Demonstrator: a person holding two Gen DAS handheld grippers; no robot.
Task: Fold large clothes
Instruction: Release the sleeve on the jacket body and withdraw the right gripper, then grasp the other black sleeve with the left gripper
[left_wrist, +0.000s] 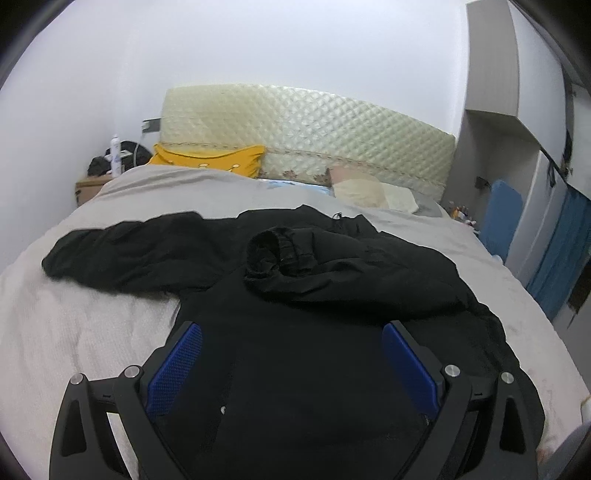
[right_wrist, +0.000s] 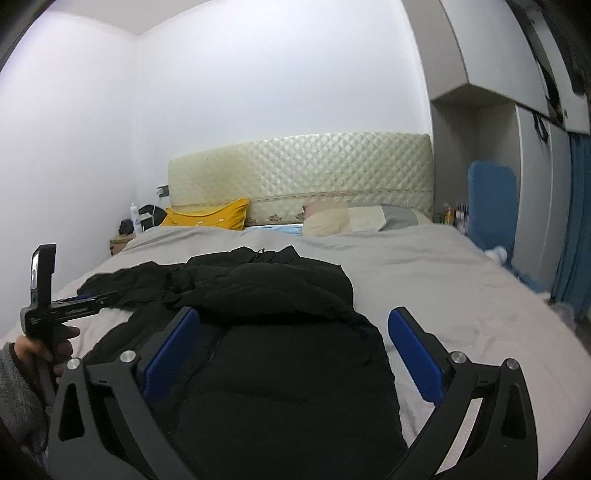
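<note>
A black padded jacket (left_wrist: 303, 332) lies on the grey bed cover (left_wrist: 74, 332). One sleeve stretches out to the left (left_wrist: 122, 251). The other sleeve is folded across the body, its cuff (left_wrist: 273, 254) facing me. My left gripper (left_wrist: 291, 332) is open above the jacket's lower body, blue pads (left_wrist: 177, 369) wide apart. In the right wrist view the jacket (right_wrist: 277, 369) lies below my right gripper (right_wrist: 295, 325), which is open and empty over the jacket's right edge. The left gripper's handle (right_wrist: 48, 295) shows at the left, held by a hand.
A quilted cream headboard (left_wrist: 306, 133) stands at the far end with a yellow pillow (left_wrist: 210, 160) and pale pillows (left_wrist: 369, 188). A bedside table with a bottle (left_wrist: 115, 155) stands far left. Grey cabinets (left_wrist: 491, 92) and a blue panel (left_wrist: 502, 218) stand on the right.
</note>
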